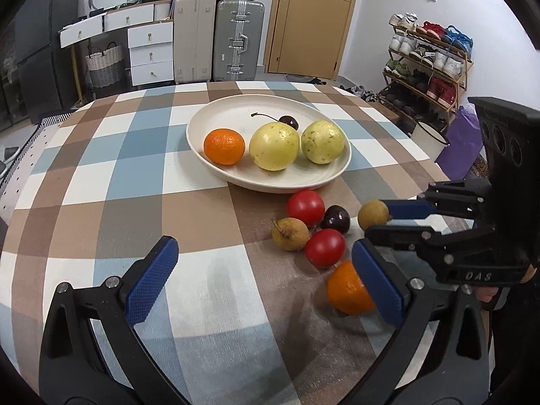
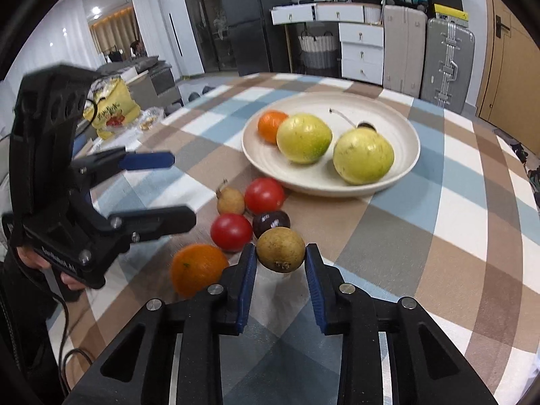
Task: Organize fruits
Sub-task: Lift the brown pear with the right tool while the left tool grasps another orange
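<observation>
A brown longan (image 2: 280, 249) sits pinched between the blue pads of my right gripper (image 2: 280, 266), just above the checked tablecloth. The left wrist view shows the same longan (image 1: 373, 215) at that gripper's (image 1: 378, 223) tips. My left gripper (image 1: 263, 270) is open and empty, its right finger (image 1: 378, 280) partly covering a loose orange (image 1: 347, 290). Two red tomatoes (image 1: 305, 206) (image 1: 325, 247), a dark cherry (image 1: 335, 218) and a second longan (image 1: 290, 234) lie clustered on the cloth. The cream plate (image 1: 236, 111) holds an orange (image 1: 224, 146), two yellow-green fruits (image 1: 274, 146) (image 1: 322, 141) and a stemmed cherry (image 1: 289, 121).
The round table's edge curves close on the right, with a shoe rack (image 1: 428, 64) and a white pot (image 1: 428, 135) beyond it. A yellow bag (image 2: 111, 111) lies off the table's far left. Suitcases and drawers stand against the back wall.
</observation>
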`<control>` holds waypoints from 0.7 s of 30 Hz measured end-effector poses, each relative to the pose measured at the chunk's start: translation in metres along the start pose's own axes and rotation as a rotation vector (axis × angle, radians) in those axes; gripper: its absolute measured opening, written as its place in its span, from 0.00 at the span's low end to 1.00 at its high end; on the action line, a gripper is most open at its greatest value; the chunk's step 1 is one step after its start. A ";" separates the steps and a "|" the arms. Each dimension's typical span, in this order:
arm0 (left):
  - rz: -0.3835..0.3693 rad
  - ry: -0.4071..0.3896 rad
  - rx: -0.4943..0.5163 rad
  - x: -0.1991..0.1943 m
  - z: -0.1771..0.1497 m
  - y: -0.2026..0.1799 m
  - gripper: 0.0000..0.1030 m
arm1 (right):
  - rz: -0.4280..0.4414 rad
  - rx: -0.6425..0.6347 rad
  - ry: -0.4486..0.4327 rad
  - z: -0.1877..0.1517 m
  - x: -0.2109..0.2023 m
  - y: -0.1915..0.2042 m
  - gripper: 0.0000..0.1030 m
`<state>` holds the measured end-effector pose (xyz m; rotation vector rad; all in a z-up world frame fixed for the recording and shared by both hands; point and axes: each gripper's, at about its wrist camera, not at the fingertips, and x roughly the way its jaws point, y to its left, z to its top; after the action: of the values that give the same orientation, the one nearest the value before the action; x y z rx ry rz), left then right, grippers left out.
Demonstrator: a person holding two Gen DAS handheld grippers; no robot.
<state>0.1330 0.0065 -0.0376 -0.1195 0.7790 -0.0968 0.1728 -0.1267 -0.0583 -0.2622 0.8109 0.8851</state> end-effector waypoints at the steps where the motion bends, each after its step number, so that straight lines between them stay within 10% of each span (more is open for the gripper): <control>1: -0.001 0.002 0.000 -0.002 -0.002 -0.002 0.99 | 0.006 0.007 -0.005 0.000 -0.001 -0.001 0.29; 15: -0.081 0.101 0.031 0.002 -0.026 -0.047 0.96 | 0.011 0.048 -0.046 0.003 -0.011 -0.010 0.29; 21: -0.082 0.146 0.065 0.012 -0.030 -0.059 0.65 | 0.018 0.057 -0.060 0.003 -0.014 -0.011 0.29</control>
<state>0.1179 -0.0553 -0.0587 -0.0832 0.9157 -0.2107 0.1780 -0.1404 -0.0470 -0.1775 0.7826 0.8811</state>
